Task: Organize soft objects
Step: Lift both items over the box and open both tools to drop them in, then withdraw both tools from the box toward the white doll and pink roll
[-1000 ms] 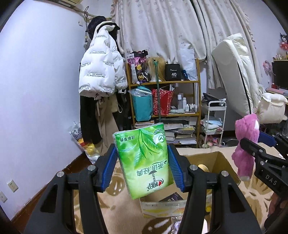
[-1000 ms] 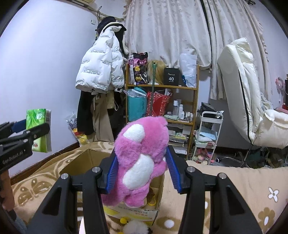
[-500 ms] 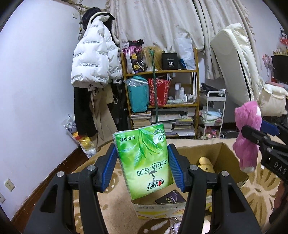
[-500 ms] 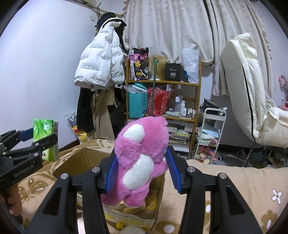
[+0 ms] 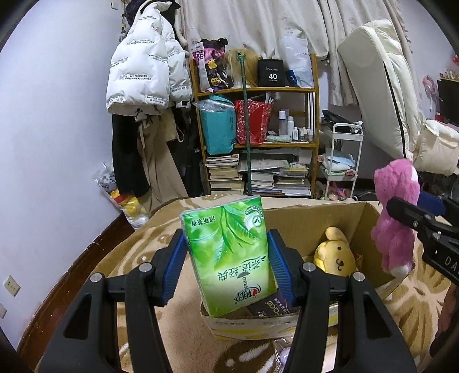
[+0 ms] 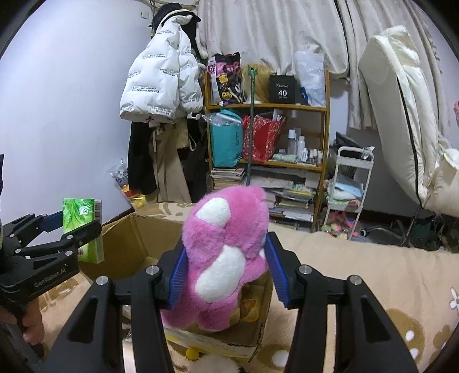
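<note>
My left gripper [image 5: 228,265] clamps a green tissue pack [image 5: 229,255] between its ribbed blue pads [image 5: 175,265] — a soft rectangular brick in glossy plastic film, printed with tea leaves and upside-down lettering, tilted a little to one side. It hangs in the air over the near end of an open cardboard box [image 5: 370,213] whose corrugated brown walls and flaps stand up from a beige plush blanket [image 5: 143,252] patterned with darker swirls.

My right gripper [image 6: 225,271] squeezes a pink plush bear [image 6: 226,252] at the waist; the long fuzzy pile bulges out around the blue pads, and the white patches on its muzzle and belly face the camera. In the left wrist view the same bear hangs just beside the box's far right corner, above the rim.

Inside the box, against the right wall, a yellow plush dog [image 5: 335,254] with a round head and small stitched face sits upright, and a dark flat packet [image 5: 271,307] with pale lettering lies on the bottom near my left pads.

Beyond the box stand a wooden shelf [image 5: 258,143] stacked with books, bags and small bottles, a quilted white puffer jacket [image 5: 143,74] hanging on the wall, and floral curtains [image 5: 258,25]. A cream padded recliner [image 5: 381,100] leans at the right.
</note>
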`<action>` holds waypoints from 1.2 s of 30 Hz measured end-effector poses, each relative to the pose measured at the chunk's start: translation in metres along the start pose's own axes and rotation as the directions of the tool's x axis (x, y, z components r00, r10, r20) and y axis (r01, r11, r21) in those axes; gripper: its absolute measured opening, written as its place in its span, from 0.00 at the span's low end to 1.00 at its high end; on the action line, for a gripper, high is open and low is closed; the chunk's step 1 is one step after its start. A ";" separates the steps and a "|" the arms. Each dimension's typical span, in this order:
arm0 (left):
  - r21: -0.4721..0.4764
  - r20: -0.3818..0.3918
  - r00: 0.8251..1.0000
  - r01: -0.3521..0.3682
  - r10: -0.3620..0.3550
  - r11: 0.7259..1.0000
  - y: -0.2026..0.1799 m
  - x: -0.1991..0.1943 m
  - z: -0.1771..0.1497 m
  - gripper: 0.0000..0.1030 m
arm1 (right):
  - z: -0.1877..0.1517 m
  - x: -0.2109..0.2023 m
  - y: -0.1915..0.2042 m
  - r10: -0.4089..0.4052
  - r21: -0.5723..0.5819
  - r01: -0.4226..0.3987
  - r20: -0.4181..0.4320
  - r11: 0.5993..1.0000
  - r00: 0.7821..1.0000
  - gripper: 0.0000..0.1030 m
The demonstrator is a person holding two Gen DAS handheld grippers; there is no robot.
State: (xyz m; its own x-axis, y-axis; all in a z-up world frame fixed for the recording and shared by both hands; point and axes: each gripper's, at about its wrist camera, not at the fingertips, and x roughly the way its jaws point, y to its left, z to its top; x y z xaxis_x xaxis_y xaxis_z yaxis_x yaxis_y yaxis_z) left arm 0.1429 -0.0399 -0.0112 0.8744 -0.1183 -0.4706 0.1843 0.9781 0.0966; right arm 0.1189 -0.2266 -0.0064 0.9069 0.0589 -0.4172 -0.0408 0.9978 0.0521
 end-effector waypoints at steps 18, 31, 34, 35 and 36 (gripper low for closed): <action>0.021 -0.071 0.997 -0.003 0.004 1.000 -0.003 0.018 -0.008 0.56 | -0.011 0.006 0.004 0.034 -0.018 -0.035 -0.056 0.999 0.998 0.54; 0.061 -0.084 0.996 -0.011 0.016 0.998 -0.009 0.017 -0.012 0.70 | -0.011 0.000 0.002 0.028 0.003 -0.028 -0.035 1.000 0.999 0.78; 0.064 -0.078 0.997 -0.007 0.012 0.998 -0.010 0.014 -0.012 0.77 | -0.010 0.000 0.000 0.026 0.012 -0.026 -0.035 1.000 0.999 0.82; 0.066 -0.076 0.997 -0.002 0.007 0.998 -0.010 0.013 -0.012 0.77 | -0.010 0.000 0.000 0.026 0.015 -0.026 -0.037 1.000 0.999 0.84; 0.068 -0.077 0.997 0.002 0.003 0.998 -0.010 0.012 -0.011 0.78 | -0.010 -0.001 0.000 0.029 0.020 -0.029 -0.037 0.999 0.999 0.86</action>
State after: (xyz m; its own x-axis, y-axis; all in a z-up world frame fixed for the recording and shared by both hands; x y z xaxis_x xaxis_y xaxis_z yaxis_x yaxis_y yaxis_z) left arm 0.1460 -0.0494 -0.0277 0.8379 -0.1019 -0.5363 0.2164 0.9640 0.1548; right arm 0.1143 -0.2268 -0.0152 0.8891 0.0892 -0.4489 -0.0584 0.9949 0.0819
